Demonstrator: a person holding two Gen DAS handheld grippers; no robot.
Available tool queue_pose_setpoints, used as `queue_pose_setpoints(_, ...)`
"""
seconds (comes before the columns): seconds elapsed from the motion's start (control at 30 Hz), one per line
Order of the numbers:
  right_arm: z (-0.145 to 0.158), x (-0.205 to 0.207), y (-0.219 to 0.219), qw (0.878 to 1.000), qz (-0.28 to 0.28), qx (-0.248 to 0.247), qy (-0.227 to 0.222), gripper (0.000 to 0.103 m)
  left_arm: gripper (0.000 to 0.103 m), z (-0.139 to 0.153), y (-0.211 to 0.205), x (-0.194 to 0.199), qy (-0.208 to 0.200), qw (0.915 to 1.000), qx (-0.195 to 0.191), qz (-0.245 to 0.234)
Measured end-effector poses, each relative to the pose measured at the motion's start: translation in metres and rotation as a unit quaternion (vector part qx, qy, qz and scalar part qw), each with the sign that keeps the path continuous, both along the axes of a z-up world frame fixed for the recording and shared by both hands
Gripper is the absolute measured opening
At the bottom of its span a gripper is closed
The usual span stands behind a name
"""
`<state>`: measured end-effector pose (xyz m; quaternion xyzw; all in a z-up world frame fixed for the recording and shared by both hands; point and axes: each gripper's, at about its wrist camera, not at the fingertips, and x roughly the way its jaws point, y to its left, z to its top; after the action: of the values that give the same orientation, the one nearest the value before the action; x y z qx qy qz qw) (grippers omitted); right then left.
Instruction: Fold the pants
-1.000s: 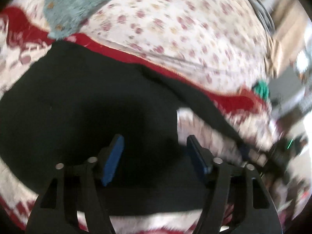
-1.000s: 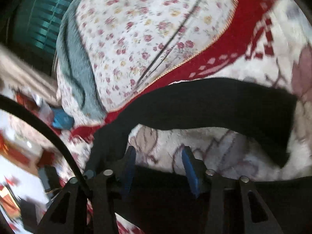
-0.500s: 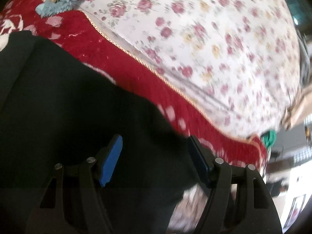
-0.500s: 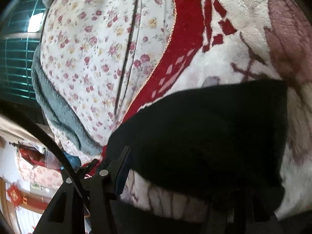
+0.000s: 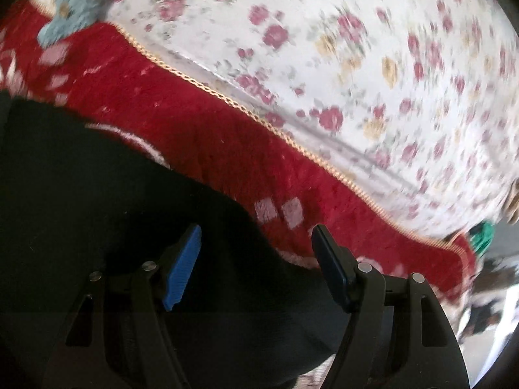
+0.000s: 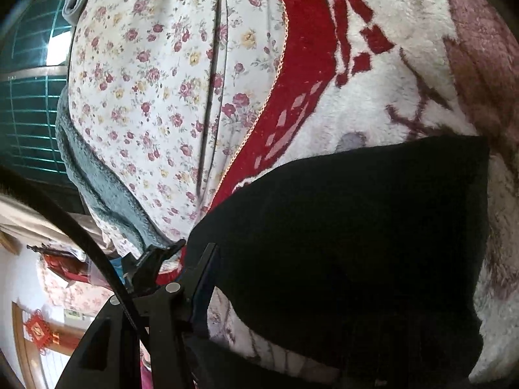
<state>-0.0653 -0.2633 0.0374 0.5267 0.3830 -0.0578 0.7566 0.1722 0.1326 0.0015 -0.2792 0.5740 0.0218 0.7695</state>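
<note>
The black pants [image 5: 97, 210] lie on a red-and-white fleece blanket [image 5: 227, 149]. My left gripper [image 5: 256, 230] points down over their right edge. Its jaws are closing, with black cloth between the blue pads [image 5: 181, 269] but not pinched. In the right wrist view the pants [image 6: 356, 227] fill the lower right. There my right gripper [image 6: 259, 259] sits at their near edge. Only its left finger [image 6: 201, 278] shows, with bare blanket beside it, and black cloth covers the right finger. Its jaws are closing a little.
A floral sheet [image 5: 356, 64] covers the bed beyond the blanket's gold-trimmed red border. A grey-blue fleece [image 6: 107, 194] lies along the bed's far edge. A black cable [image 6: 81, 236] crosses the right wrist view at lower left, with the room beyond it.
My left gripper slid across the pants to their edge by the red border and narrowed. My right gripper rolled and dropped closer, and black cloth now hides its right finger.
</note>
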Motion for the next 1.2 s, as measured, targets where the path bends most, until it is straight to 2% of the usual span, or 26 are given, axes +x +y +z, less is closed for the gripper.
queue_pose_setpoints(0.03,-0.001,-0.001,0.000,1.000,-0.001,-0.002,0.002,0.047,0.051,-0.001,-0.003,0.002,0.003,0.9998,0.016,-0.008)
queue_pose_setpoints(0.07,-0.002,-0.001,-0.001,1.000,0.000,-0.004,0.005,0.040,0.029,-0.003,-0.006,0.006,0.011,0.9983,0.052,-0.023)
queue_pose_setpoints(0.1,-0.004,-0.002,-0.002,1.000,0.001,-0.008,0.006,0.031,0.019,-0.005,-0.005,0.006,0.013,0.9976,0.064,-0.024)
queue_pose_setpoints(0.13,-0.005,-0.002,-0.004,1.000,0.001,-0.006,0.002,0.027,0.018,-0.007,0.000,0.006,0.009,0.9982,0.057,-0.019)
queue_pose_setpoints(0.2,-0.009,-0.004,-0.007,1.000,0.004,0.008,-0.011,0.011,0.011,-0.009,0.011,0.003,0.005,0.9994,0.032,-0.011)
queue_pose_setpoints(0.3,-0.003,-0.005,-0.006,1.000,0.008,0.004,-0.022,0.005,0.008,-0.004,0.025,-0.008,-0.011,0.9999,-0.003,-0.001)
queue_pose_setpoints(0.53,0.053,-0.012,0.015,0.995,0.057,-0.072,-0.046,0.005,0.007,0.053,0.026,-0.059,-0.083,0.9965,0.006,-0.014)
queue_pose_setpoints(0.77,0.096,-0.047,0.028,0.992,0.068,-0.086,-0.068,0.005,0.007,0.110,0.029,-0.131,-0.155,0.9870,0.018,-0.037)
queue_pose_setpoints(0.87,0.111,-0.066,0.038,0.990,0.079,-0.095,-0.070,0.005,0.007,0.125,0.030,-0.165,-0.180,0.9827,0.013,-0.040)
queue_pose_setpoints(0.97,0.120,-0.092,0.050,0.988,0.091,-0.114,-0.056,0.005,0.007,0.121,0.028,-0.203,-0.181,0.9822,0.015,-0.046)
queue_pose_setpoints(1.07,0.116,-0.118,0.059,0.985,0.099,-0.136,-0.027,0.005,0.007,0.102,0.021,-0.234,-0.168,0.9841,0.027,-0.052)
queue_pose_setpoints(1.13,0.103,-0.129,0.060,0.985,0.102,-0.138,-0.005,0.005,0.007,0.080,0.014,-0.252,-0.149,0.9864,0.048,-0.050)
queue_pose_setpoints(1.2,0.077,-0.135,0.063,0.983,0.106,-0.144,0.038,0.005,0.007,0.054,0.013,-0.260,-0.117,0.9910,0.050,-0.041)
